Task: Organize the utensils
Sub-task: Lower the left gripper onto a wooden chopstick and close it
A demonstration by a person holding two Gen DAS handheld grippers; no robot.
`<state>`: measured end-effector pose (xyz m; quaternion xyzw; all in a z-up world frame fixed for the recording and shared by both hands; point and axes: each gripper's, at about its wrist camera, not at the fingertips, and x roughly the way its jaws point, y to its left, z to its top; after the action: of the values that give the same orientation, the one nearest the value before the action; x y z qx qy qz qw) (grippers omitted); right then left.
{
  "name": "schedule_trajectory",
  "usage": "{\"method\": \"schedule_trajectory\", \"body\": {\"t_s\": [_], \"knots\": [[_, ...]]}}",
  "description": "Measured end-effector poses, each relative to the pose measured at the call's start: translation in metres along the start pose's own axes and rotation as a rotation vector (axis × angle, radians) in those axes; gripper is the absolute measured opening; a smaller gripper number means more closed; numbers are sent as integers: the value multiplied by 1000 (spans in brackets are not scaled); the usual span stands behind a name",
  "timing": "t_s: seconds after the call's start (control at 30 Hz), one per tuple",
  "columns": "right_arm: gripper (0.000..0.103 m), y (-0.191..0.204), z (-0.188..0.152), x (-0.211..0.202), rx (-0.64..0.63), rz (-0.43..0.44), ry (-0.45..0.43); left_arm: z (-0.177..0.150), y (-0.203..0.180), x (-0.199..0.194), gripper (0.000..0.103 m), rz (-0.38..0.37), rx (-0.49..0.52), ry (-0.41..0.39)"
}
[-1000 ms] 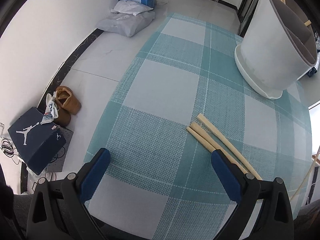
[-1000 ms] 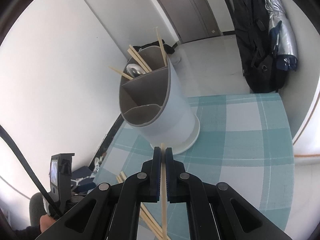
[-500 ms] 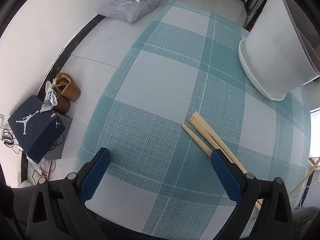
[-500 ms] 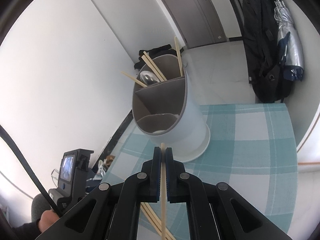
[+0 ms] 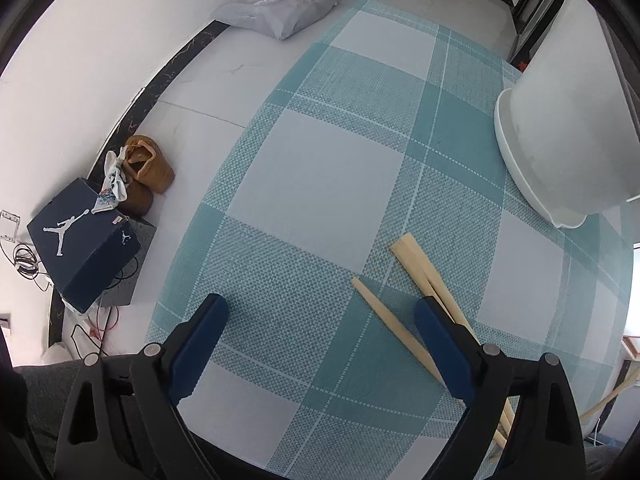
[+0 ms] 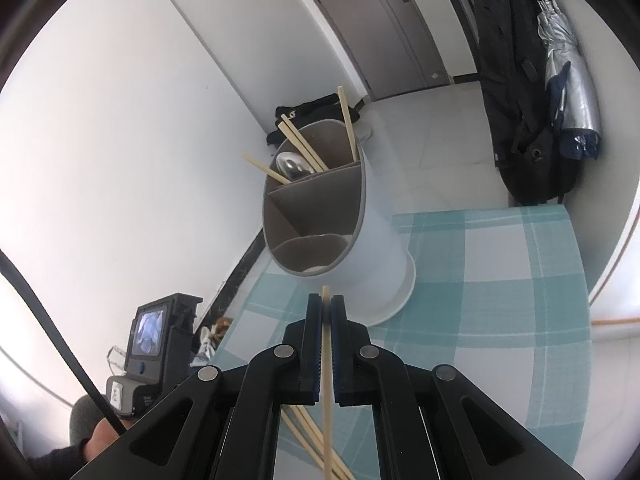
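Observation:
A white utensil holder (image 6: 372, 240) with grey dividers stands on the teal checked tablecloth (image 6: 500, 300); its far compartment holds several chopsticks (image 6: 304, 144) and a spoon (image 6: 292, 164). My right gripper (image 6: 326, 300) is shut on one chopstick (image 6: 327, 380), just short of the holder's near rim. My left gripper (image 5: 320, 304) points straight down at the cloth, its jaws wide and closing. One loose chopstick (image 5: 384, 320) lies between them, close to the right finger (image 5: 440, 340). Two more chopsticks (image 5: 420, 264) run under that finger. The holder's base (image 5: 560, 120) is at the upper right.
The table's left edge drops to a tiled floor with a dark shoe box (image 5: 80, 240), brown shoes (image 5: 148, 168) and grey bags (image 5: 280, 12). A black backpack (image 6: 516, 120) and folded umbrella (image 6: 568, 80) hang by the wall. A person's hand (image 6: 100, 436) holds the left gripper.
The left gripper's fingers have drawn a little closer and shifted, so one chopstick now lies between them. In the right wrist view the holder has moved right and nearer, with the chopstick still gripped.

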<state>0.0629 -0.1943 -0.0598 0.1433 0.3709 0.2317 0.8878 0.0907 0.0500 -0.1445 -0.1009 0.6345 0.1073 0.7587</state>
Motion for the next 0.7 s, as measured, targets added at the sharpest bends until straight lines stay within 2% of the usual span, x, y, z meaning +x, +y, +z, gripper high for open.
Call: {"method": "schedule_trajectory", "body": {"t_s": [0.1, 0.17, 0.23, 0.33, 0.53, 0.7], "knots": [[3, 0, 1, -3, 4, 2, -7, 0, -5, -5, 72, -1, 1, -12], [3, 0, 2, -5, 5, 5, -10, -1, -15, -9, 47, -2, 25, -17], [3, 1, 2, -7, 5, 7, -16, -2, -22, -11, 31, -6, 33, -19], [3, 0, 3, -10, 4, 7, -25, -2, -28, -11, 14, -17, 8, -29], [3, -2, 3, -13, 8, -4, -28, 2, -28, -12, 2, -42, -85, -76], [3, -4, 1, -16, 3, -18, -31, 6, -26, -11, 2, -79, -118, -100]]}}
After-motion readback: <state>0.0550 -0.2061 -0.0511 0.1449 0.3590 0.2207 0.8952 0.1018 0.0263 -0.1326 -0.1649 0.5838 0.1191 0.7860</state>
